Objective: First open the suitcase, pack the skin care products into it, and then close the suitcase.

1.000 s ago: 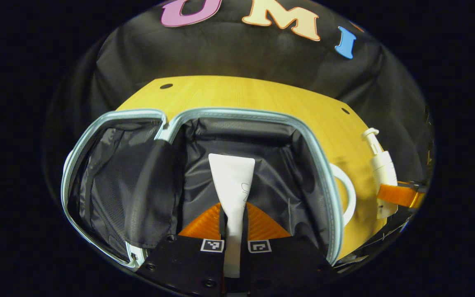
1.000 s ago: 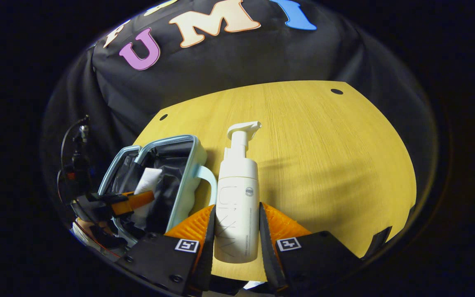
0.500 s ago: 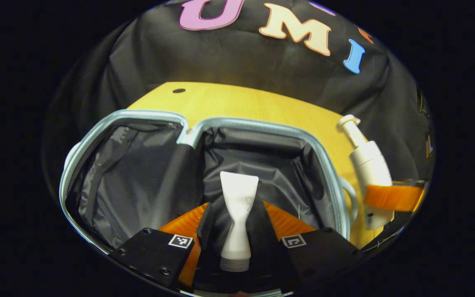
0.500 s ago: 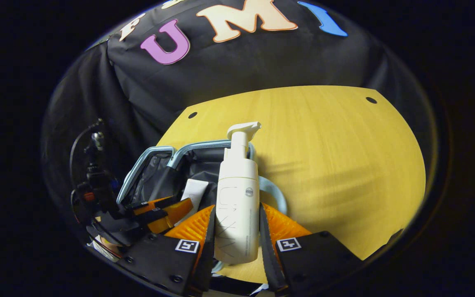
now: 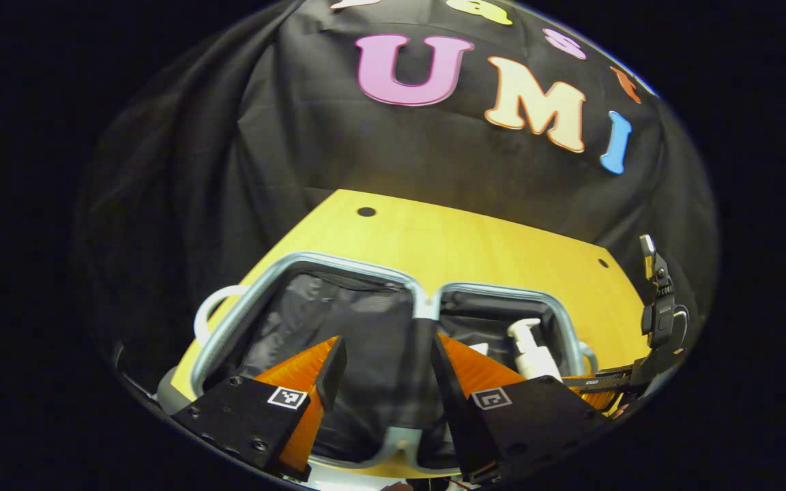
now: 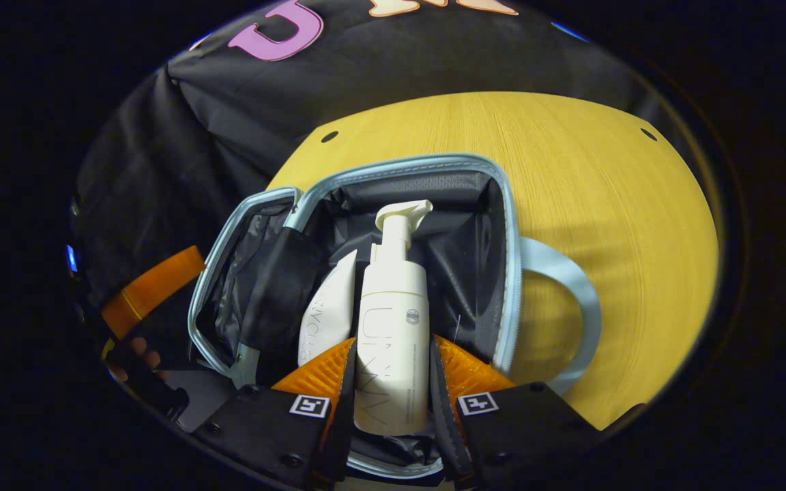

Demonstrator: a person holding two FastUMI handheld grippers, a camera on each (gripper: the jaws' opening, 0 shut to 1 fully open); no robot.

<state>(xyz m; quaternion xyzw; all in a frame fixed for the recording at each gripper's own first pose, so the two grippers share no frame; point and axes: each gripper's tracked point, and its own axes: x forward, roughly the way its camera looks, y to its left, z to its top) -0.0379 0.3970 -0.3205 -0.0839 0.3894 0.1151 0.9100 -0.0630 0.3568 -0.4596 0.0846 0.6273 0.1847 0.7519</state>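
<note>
Seen in the right gripper view: right gripper (image 6: 387, 372) clamped on a white pump bottle (image 6: 393, 327), both fingers pressed against its sides, bottle held over the right-hand compartment of an open suitcase (image 6: 502, 225). Pump head pointing toward the far wall of the case. Lying just beside the bottle, on its left, inside the same dark-lined compartment: a white tube (image 6: 328, 317). Pale blue handle (image 6: 570, 300) curving out from the case's right edge, over a yellow wooden table (image 6: 604, 177). At the left edge, part of the other gripper, with fingertips of a hand (image 6: 139, 351) below it.

Seen in the left gripper view: left gripper (image 5: 383, 372) held above the near edge of the suitcase (image 5: 338, 262), fingers spread apart with nothing between them, only dark lining behind. Both halves of the case lying flat and open on the table (image 5: 475, 242). Pump bottle (image 5: 533, 351) showing in the right half, right gripper (image 5: 604, 385) at its side.
</note>
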